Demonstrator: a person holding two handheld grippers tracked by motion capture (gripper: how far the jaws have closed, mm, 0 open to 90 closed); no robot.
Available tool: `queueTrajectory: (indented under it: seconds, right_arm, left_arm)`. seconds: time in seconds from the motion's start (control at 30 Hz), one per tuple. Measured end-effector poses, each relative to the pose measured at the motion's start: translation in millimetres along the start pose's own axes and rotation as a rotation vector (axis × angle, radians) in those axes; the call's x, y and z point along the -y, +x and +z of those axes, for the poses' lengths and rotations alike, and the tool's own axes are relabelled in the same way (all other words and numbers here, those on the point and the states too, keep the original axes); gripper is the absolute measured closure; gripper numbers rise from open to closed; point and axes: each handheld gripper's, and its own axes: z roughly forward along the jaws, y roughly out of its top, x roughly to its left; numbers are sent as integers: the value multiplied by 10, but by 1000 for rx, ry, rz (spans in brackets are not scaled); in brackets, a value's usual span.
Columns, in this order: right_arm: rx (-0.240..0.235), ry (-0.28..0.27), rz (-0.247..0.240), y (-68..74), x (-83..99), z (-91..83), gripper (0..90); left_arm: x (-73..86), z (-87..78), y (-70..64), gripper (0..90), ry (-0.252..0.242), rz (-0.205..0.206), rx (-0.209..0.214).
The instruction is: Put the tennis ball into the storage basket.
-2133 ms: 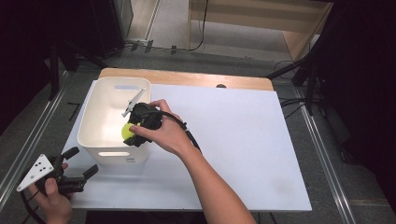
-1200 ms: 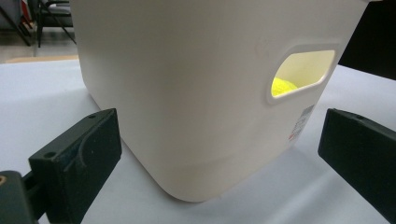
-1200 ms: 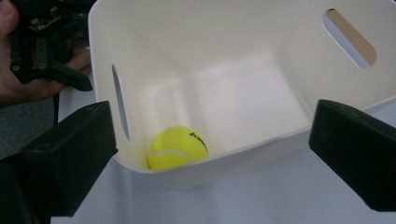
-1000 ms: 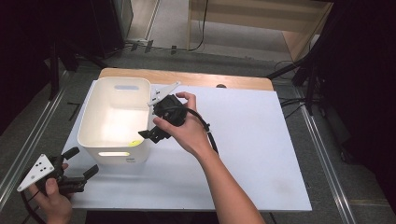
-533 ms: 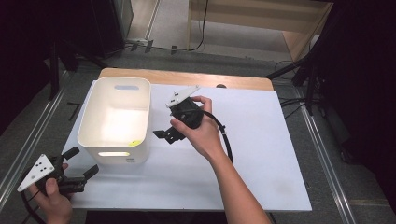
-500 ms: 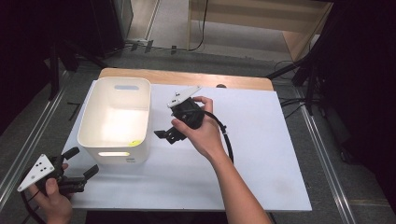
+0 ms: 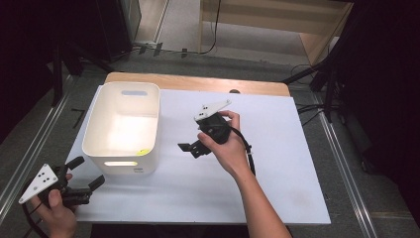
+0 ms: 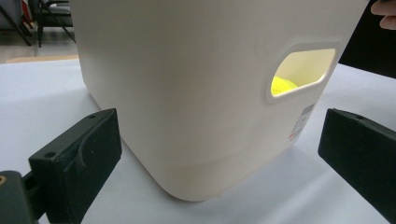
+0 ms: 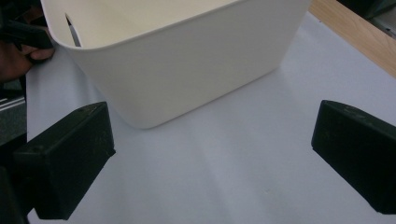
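Apparently finished dropping, the right gripper (image 7: 190,148) hovers mid-frame, jaws apart and empty, beside the white bin (image 7: 94,130) holding a yellow ball (image 8: 284,84), while the left gripper (image 7: 84,184) waits wide-jawed at lower left

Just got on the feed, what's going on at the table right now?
A person holds a gripper in each hand. The right gripper is open and holds nothing, over the white board beside the white bin. A yellow object lies inside the bin, seen through its handle cut-out. The left gripper is open too, at the bin's near end, touching nothing.
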Motion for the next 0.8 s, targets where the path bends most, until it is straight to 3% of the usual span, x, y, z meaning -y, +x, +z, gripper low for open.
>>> queueTrajectory:
  seconds: [0.8]
  right_arm:
    - [64,-42,64,-108,519,-234,0]
  left_arm:
    - [0,-2,-1,0,0,0,-1]
